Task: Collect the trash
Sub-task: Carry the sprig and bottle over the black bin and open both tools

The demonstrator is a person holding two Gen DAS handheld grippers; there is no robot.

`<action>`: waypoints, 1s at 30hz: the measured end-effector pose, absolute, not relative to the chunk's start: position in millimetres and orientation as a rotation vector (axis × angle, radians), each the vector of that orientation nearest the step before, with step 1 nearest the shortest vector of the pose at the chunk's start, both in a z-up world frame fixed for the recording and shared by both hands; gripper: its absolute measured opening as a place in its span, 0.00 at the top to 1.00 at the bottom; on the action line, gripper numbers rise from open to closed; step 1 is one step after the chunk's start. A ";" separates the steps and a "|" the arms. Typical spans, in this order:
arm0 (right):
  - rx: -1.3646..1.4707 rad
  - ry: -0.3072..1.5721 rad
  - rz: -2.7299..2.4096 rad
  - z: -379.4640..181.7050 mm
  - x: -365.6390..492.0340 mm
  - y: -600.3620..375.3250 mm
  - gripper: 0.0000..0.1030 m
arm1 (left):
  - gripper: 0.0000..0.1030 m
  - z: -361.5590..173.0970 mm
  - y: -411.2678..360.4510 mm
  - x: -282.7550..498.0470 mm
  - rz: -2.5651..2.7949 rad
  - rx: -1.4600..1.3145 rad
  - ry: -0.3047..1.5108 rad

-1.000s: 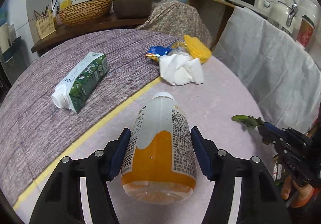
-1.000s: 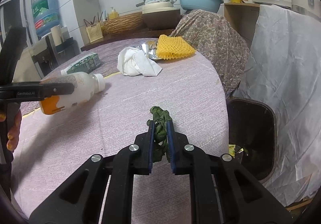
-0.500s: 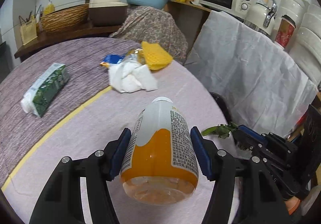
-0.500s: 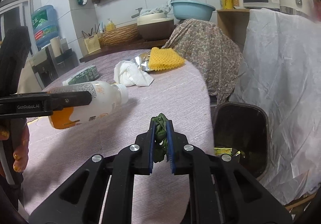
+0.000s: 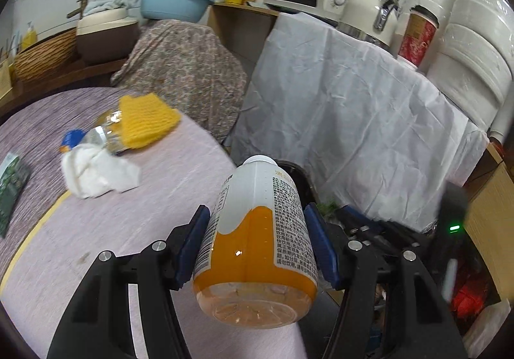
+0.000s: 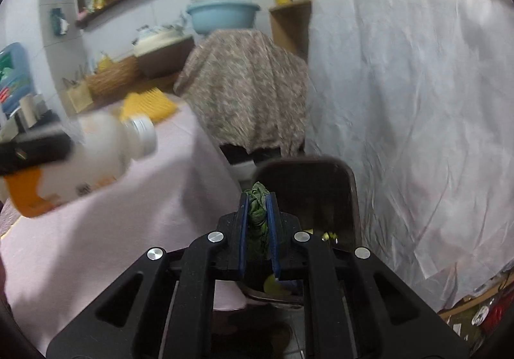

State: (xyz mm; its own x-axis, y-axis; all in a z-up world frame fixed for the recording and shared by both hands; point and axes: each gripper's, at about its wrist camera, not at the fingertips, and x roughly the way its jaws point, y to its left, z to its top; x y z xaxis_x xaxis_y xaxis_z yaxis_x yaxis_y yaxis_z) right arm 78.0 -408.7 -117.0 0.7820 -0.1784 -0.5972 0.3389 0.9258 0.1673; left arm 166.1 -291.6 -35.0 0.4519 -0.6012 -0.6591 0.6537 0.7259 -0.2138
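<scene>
My left gripper (image 5: pixel 257 224) is shut on an orange-and-white plastic bottle (image 5: pixel 257 240), held in the air over the table's right edge, cap pointing toward the dark bin (image 5: pixel 295 172). The bottle also shows blurred in the right wrist view (image 6: pixel 80 163). My right gripper (image 6: pixel 257 211) is shut on a wad of green leafy scrap (image 6: pixel 258 211), held over the dark bin (image 6: pixel 321 185), which holds some scraps. The right gripper shows in the left wrist view (image 5: pixel 359 224) just past the bottle.
On the pink-clothed round table (image 5: pixel 160 198) lie a white crumpled tissue (image 5: pixel 96 175), a yellow foam net (image 5: pixel 147 118) over a clear bottle, and a green carton (image 5: pixel 9 185) at far left. A white-draped counter (image 5: pixel 353 121) stands behind the bin.
Both grippers have swung right, off the table toward the bin, each still holding its item. The right gripper now hangs over the bin's opening.
</scene>
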 end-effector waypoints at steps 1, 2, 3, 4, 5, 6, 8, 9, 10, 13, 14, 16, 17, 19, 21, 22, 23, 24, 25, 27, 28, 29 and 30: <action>0.295 0.636 -0.299 -131.1 82.8 -417.5 0.87 | 0.41 -35.8 -301.1 165.2 -0.785 0.085 0.782; 0.311 0.655 -0.307 -141.6 86.2 -423.3 0.86 | 0.41 -36.8 -308.3 164.0 -0.791 0.096 0.781; 0.329 0.676 -0.313 -153.3 90.5 -429.9 0.80 | 0.41 -38.5 -317.3 163.1 -0.796 0.108 0.782; 0.343 0.691 -0.326 -165.0 94.1 -435.9 0.75 | 0.41 -40.7 -325.6 162.4 -0.799 0.119 0.783; 0.352 0.700 -0.346 -174.5 95.7 -439.1 0.61 | 0.41 -42.4 -332.0 162.9 -0.801 0.126 0.786; 0.359 0.704 -0.358 -180.3 96.7 -442.6 0.54 | 0.41 -45.5 -339.5 163.2 -0.804 0.135 0.792; 0.374 0.706 -0.377 -192.0 95.6 -447.8 0.54 | 0.41 -52.9 -351.4 165.0 -0.808 0.143 0.811; 0.382 0.708 -0.384 -196.0 93.8 -449.5 0.54 | 0.41 -57.3 -357.8 166.8 -0.811 0.143 0.825; 0.389 0.709 -0.388 -198.7 93.4 -449.3 0.54 | 0.41 -62.1 -364.2 168.8 -0.813 0.145 0.842; 0.397 0.714 -0.418 -206.4 86.9 -451.7 0.54 | 0.41 -75.5 -380.3 171.7 -0.814 0.161 0.876; 0.397 0.714 -0.435 -208.3 83.0 -454.4 0.53 | 0.41 -80.9 -387.7 172.3 -0.814 0.174 0.889; 0.409 0.716 -0.449 -212.4 75.3 -458.6 0.51 | 0.41 -90.5 -401.6 173.4 -0.814 0.194 0.911; 0.416 0.716 -0.456 -213.8 72.0 -461.2 0.50 | 0.41 -94.3 -406.6 174.6 -0.812 0.198 0.922; 0.428 0.719 -0.482 -218.4 63.7 -466.4 0.46 | 0.41 -101.9 -417.6 177.7 -0.815 0.200 0.953; 0.448 0.726 -0.502 -223.9 58.5 -471.5 0.45 | 0.41 -108.5 -426.9 180.6 -0.802 0.216 0.962; 0.456 0.730 -0.505 -225.8 56.5 -472.7 0.45 | 0.41 -110.5 -430.6 181.8 -0.786 0.230 0.957; 0.466 0.737 -0.510 -229.6 54.3 -475.4 0.45 | 0.42 -112.0 -434.5 183.1 -0.777 0.238 0.954; 0.470 0.741 -0.514 -232.0 52.2 -476.2 0.45 | 0.42 -113.5 -437.8 184.5 -0.778 0.244 0.953; 0.475 0.746 -0.517 -234.0 50.8 -477.3 0.45 | 0.42 -114.5 -440.3 185.6 -0.774 0.250 0.955; 0.486 0.753 -0.515 -237.6 49.1 -478.6 0.45 | 0.31 -115.0 -439.9 187.0 -0.776 0.247 0.961; 0.486 0.754 -0.517 -238.7 49.0 -479.1 0.45 | 0.26 -114.2 -437.6 187.2 -0.774 0.244 0.959; 0.486 0.754 -0.521 -238.9 48.7 -479.0 0.45 | 0.22 -113.4 -436.5 187.6 -0.765 0.242 0.952; 0.487 0.756 -0.521 -239.0 49.0 -479.1 0.45 | 0.21 -111.7 -433.0 187.7 -0.762 0.234 0.942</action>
